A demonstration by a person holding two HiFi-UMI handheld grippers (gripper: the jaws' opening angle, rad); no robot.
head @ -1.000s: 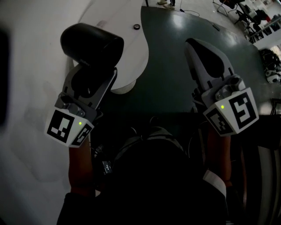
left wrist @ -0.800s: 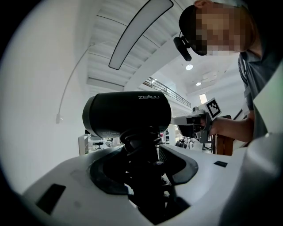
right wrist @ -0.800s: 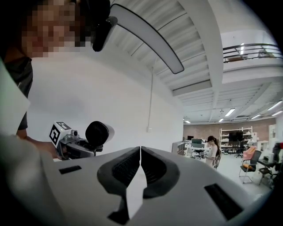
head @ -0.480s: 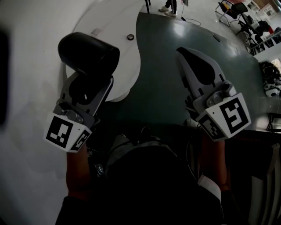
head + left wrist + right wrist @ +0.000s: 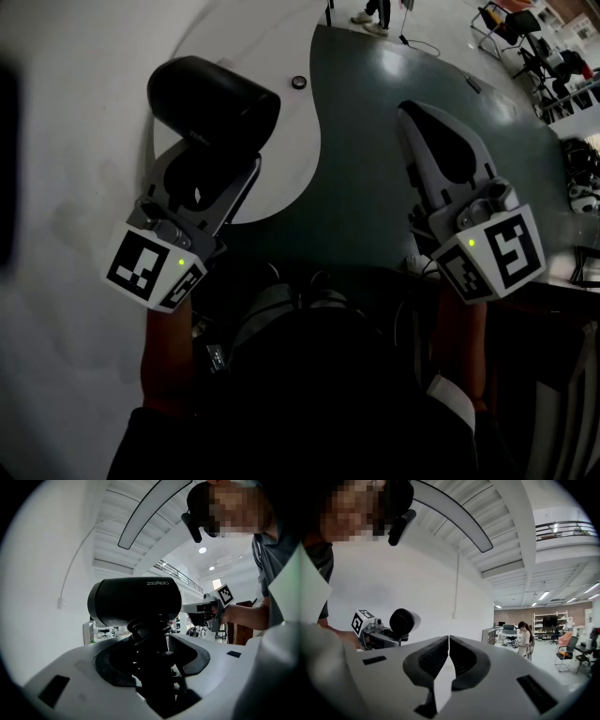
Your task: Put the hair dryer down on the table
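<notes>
The hair dryer (image 5: 136, 599) reads to me as black plastic. Its barrel is matt with a soft sheen, and its neck is ringed with ribs. My left gripper (image 5: 208, 183) and right gripper (image 5: 449, 640) both have smooth, pale grey plastic shells with a dull finish. The fingers (image 5: 433, 660) carry dark pads with fine ribbing, rubbery by the look. The marker cube (image 5: 497, 248) is matt white with black print. The counter (image 5: 291, 131) looks smooth and white, barely shiny. The floor (image 5: 394, 122) is dark green and glossy, throwing back light.
</notes>
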